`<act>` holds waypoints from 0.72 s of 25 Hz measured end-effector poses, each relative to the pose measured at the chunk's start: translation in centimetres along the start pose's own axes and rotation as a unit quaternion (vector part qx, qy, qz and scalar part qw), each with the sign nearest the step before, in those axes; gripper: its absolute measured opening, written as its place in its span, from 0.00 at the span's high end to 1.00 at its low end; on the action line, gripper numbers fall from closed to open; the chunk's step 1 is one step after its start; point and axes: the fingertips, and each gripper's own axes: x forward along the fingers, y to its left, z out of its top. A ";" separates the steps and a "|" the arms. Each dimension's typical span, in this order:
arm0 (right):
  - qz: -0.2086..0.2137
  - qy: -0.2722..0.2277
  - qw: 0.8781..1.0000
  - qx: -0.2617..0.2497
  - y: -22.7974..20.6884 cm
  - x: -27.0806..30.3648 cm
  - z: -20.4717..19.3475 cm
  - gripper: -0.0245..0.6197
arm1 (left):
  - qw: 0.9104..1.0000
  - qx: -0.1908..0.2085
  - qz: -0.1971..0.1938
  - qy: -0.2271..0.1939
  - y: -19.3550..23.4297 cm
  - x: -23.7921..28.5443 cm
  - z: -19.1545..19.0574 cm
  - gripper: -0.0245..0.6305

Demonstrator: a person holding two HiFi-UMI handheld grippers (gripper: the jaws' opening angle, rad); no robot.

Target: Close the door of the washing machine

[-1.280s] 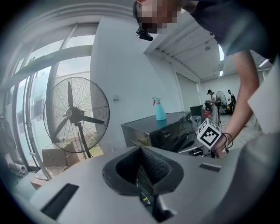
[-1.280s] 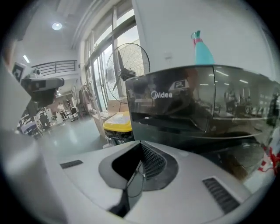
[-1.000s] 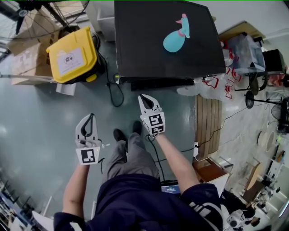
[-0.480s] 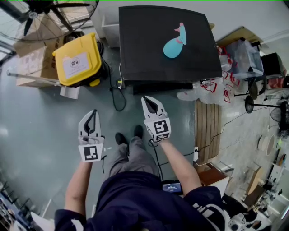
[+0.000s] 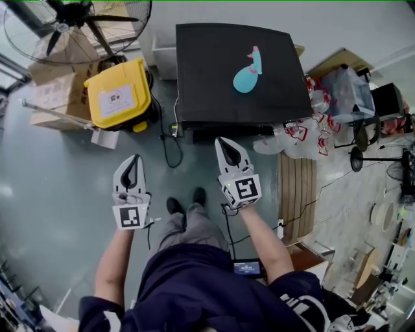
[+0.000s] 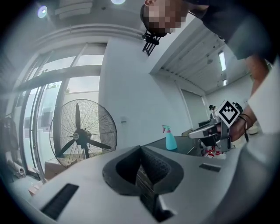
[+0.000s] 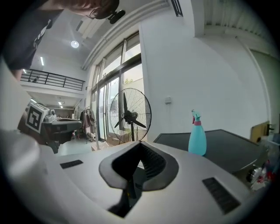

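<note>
Right gripper (image 5: 224, 141) just before washing machine (image 5: 207, 78).

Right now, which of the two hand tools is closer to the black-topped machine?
The right tool, its tip near the black-topped machine's front edge; the left tool sits farther back.

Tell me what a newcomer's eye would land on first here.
The turquoise plastic spray bottle stands out, alone on the black flat-topped machine straight ahead of the person. Left of the machine, on the floor, sits a bright yellow-lidded bin, with a large round wire-caged fan beyond it. Nearest, the white left gripper and right gripper are held out empty, jaws shut.
</note>
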 end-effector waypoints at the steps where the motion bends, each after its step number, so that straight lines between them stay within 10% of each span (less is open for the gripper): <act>1: 0.001 -0.003 1.000 -0.005 0.0 -0.2 0.7 0.93 | 1.000 0.000 0.001 -0.006 0.2 0.0 0.6 0.93; 18: -0.016 -0.034 0.999 -0.026 -2.0 -3.2 9.4 0.93 | 0.999 -0.002 0.013 -0.050 3.7 -1.6 7.4 0.93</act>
